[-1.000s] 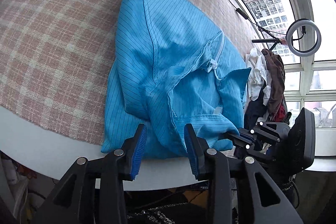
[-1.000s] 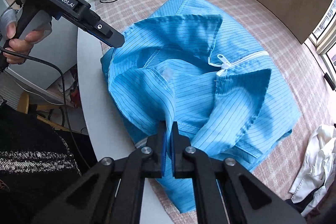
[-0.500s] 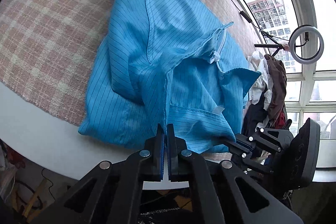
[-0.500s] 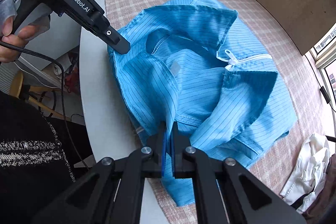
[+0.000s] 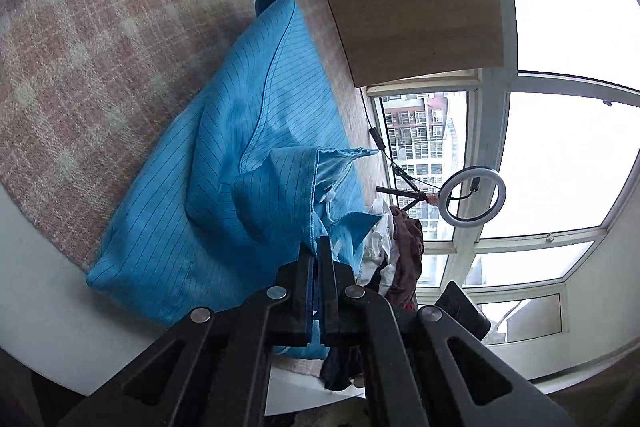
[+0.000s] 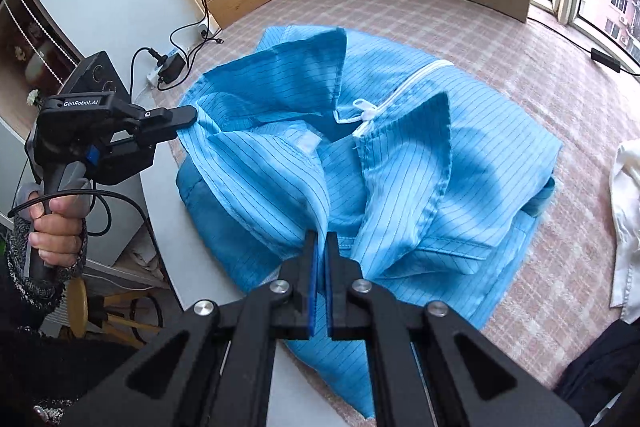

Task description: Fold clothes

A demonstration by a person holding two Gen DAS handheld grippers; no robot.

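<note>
We count one bright blue pinstriped zip-front garment (image 6: 380,187), lying crumpled on the pink plaid cloth (image 6: 520,39) that covers the white round tabletop (image 6: 188,259). We count two tongs. The left tongs (image 5: 319,243) are closed on a hemmed edge of the garment, lifted off the cloth. The right tongs (image 6: 320,241) are closed on a fold at its near edge. One pile of other clothes (image 5: 400,251) sits beyond, by the window.
</note>
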